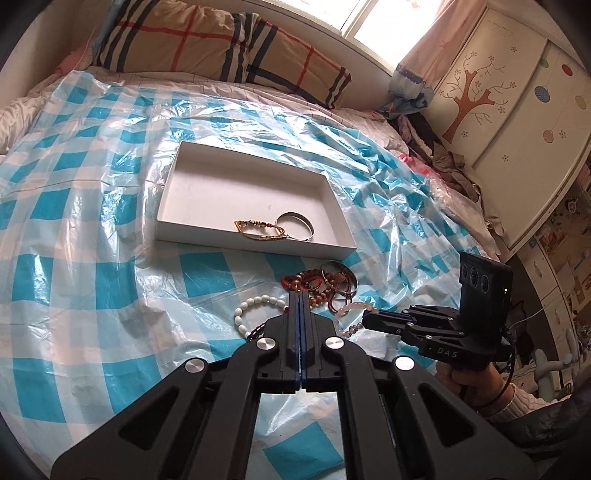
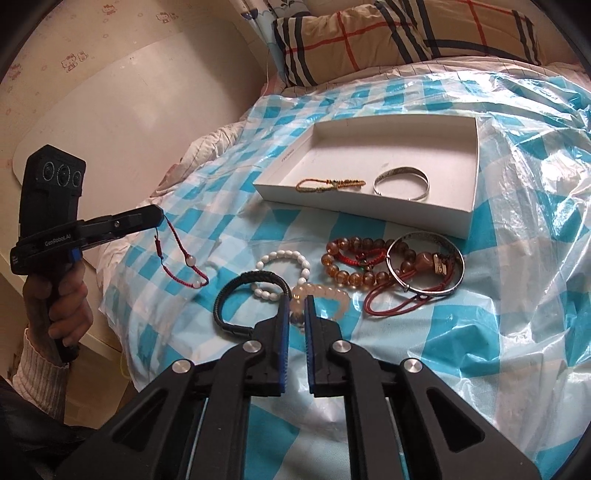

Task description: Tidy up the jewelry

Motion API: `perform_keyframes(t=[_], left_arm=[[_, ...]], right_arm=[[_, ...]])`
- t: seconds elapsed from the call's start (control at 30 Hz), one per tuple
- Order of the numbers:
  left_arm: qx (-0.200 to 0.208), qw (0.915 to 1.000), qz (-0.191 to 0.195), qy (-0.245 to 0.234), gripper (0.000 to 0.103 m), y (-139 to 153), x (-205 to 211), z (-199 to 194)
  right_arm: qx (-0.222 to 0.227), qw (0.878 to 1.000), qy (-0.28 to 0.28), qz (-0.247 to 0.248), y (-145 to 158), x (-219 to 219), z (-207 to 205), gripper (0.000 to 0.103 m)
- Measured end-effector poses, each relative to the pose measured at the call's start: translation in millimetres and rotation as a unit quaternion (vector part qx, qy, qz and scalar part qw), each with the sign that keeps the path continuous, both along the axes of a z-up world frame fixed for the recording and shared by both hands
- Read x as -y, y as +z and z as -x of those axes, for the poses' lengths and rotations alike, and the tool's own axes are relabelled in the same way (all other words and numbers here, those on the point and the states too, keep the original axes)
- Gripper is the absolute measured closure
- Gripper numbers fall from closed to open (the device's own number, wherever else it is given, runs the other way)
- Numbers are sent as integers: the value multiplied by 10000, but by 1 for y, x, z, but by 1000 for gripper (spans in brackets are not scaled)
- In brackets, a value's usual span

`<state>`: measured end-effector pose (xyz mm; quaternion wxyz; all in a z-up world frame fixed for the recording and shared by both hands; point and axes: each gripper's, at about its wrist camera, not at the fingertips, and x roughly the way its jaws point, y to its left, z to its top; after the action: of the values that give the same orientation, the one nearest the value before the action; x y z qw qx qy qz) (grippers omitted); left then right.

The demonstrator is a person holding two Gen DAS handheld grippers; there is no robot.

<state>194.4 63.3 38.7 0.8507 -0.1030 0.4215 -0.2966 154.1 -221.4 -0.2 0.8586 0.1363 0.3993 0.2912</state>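
While my left hand-held gripper point(image 2: 159, 217) hangs above the bed with its jaws pressed together, a red cord bracelet point(image 2: 183, 258) with two pale beads dangles from its tip, clear of the blue-and-white checked plastic sheet point(image 2: 498, 332) that covers the bed. My right hand-held gripper point(image 2: 297, 308) is nearly closed, and its fingertips point(image 2: 285, 306) pinch the pale pink bead bracelet point(image 2: 325, 295); in the left wrist view that bracelet point(image 1: 349, 314) hangs in a loop from the right gripper's tip point(image 1: 365, 318).

Beyond both grippers the white box point(image 2: 369, 210) lies on the sheet, open on top. Inside it, near the front wall, a gold-and-green woven bracelet point(image 2: 330, 184) lies just beside a silver bangle point(image 2: 402, 183).

On the sheet in front of the box sits the rest of the pile. A white bead bracelet point(image 2: 282, 273) lies beside a black braided bracelet point(image 2: 236, 299), which runs up against my right gripper's left finger. To the right are an amber bead bracelet point(image 2: 347, 264) with red cord tangled in it, a second silver bangle point(image 2: 424, 264) overlapping a bracelet of larger brown beads, and a dark red elastic loop point(image 2: 399, 302) trailing from under the bangle.

A plaid pillow point(image 2: 406, 33) lies at the head of the bed.
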Motion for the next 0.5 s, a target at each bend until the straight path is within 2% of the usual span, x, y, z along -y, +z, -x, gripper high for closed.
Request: perform_keyframes(t=[0.23, 0.5], left_arm=[[98, 9998, 143, 84, 103, 3, 8, -13], [180, 9993, 306, 119, 103, 7, 23, -34]], right_arm=[[437, 9989, -44, -173, 26, 2, -9, 94], [716, 9970, -215, -220, 44, 13, -28, 94]])
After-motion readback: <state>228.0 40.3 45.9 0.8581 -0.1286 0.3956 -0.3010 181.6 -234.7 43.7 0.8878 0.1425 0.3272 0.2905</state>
